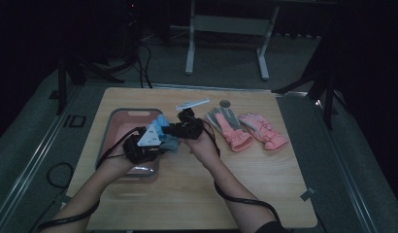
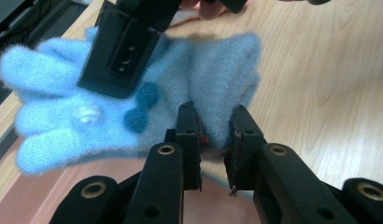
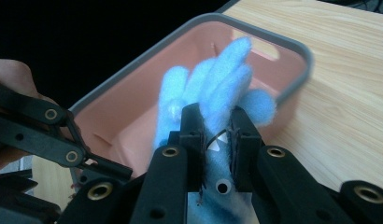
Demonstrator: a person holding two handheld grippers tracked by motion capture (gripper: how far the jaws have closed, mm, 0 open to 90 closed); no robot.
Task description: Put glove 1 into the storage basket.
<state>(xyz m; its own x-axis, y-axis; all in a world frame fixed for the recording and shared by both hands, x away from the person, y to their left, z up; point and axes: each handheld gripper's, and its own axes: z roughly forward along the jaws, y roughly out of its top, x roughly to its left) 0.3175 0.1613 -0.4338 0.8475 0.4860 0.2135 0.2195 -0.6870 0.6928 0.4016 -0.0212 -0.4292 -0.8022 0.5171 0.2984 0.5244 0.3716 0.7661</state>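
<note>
A fluffy light-blue glove with a grey-blue cuff hangs over the right rim of a pink bin. Both grippers hold it. My left gripper comes in from the left, and its jaws are shut on the cuff end. The glove's fingers spread out to the left in that view, with two dark-blue pompoms on its back. My right gripper reaches in from the right, shut on the finger end of the glove, above the bin.
Two pink gloves lie on the wooden table to the right of my hands. A white strip and a small grey disc lie near the far edge. Bare tabletop stretches toward the near edge.
</note>
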